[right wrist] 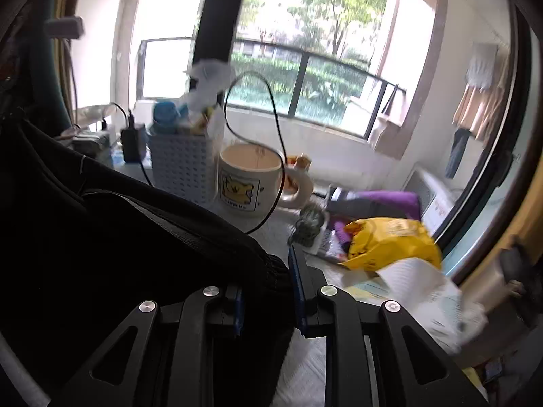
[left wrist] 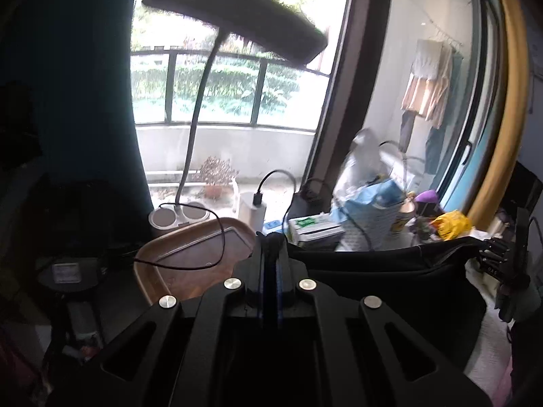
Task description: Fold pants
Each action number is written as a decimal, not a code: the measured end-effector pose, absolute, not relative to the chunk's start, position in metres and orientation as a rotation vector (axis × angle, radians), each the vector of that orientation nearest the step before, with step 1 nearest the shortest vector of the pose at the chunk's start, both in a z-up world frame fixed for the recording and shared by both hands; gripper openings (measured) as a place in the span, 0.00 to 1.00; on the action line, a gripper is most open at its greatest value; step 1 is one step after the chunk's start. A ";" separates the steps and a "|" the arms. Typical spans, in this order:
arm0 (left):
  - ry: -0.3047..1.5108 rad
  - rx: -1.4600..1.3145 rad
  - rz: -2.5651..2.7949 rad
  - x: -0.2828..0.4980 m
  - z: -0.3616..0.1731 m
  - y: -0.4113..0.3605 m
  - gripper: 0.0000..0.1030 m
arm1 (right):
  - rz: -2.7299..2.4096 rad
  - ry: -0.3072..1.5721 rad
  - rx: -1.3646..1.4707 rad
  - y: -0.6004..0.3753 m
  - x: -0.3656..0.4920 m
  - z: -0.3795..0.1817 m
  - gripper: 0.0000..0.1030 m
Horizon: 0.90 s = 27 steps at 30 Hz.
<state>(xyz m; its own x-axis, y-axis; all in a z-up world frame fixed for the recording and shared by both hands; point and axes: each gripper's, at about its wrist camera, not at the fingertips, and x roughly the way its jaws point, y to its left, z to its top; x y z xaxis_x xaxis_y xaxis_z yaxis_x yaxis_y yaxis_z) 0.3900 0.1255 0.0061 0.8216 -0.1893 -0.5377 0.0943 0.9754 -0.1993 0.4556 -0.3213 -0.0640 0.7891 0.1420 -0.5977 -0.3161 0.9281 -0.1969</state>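
Note:
The black pants (left wrist: 383, 271) hang stretched between my two grippers, lifted off the table. My left gripper (left wrist: 271, 254) is shut on one end of the waistband, its jaws pressed together. The cloth runs right from it to my right gripper (left wrist: 502, 261), seen at the far right of the left wrist view. In the right wrist view my right gripper (right wrist: 271, 271) is shut on a thick bunch of the black pants (right wrist: 118, 237), which fill the left of that view and drape down below it.
A wooden tray (left wrist: 190, 257) and a desk lamp (left wrist: 234, 13) stand ahead of the left gripper. A white mug (right wrist: 251, 179), a white basket (right wrist: 183, 169), a yellow packet (right wrist: 390, 240), cables and papers crowd the table by the window.

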 end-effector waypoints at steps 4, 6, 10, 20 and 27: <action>0.649 -0.181 -0.127 0.413 -0.014 0.129 0.04 | 0.256 0.669 -0.303 -0.314 0.482 -0.085 0.23; 0.673 -0.176 -0.118 0.422 -0.023 0.130 0.05 | 0.258 0.693 -0.301 -0.311 0.493 -0.093 0.23; 0.679 -0.136 -0.101 0.430 -0.030 0.127 0.34 | 0.257 0.727 -0.297 -0.308 0.507 -0.105 0.23; 0.587 -0.090 -0.118 0.402 -0.006 0.125 0.87 | 0.216 0.709 -0.284 -0.303 0.515 -0.097 0.69; 0.639 -0.061 -0.126 0.345 -0.008 0.123 0.87 | 0.204 0.630 -0.248 -0.306 0.479 -0.065 0.87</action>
<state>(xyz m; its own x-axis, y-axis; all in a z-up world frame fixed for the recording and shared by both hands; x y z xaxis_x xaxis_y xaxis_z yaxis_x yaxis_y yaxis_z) 0.3446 0.1232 -0.0083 0.7951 -0.1361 -0.5910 0.0987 0.9905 -0.0954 0.4794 -0.3061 -0.0655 0.7898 0.1128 -0.6029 -0.2629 0.9504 -0.1665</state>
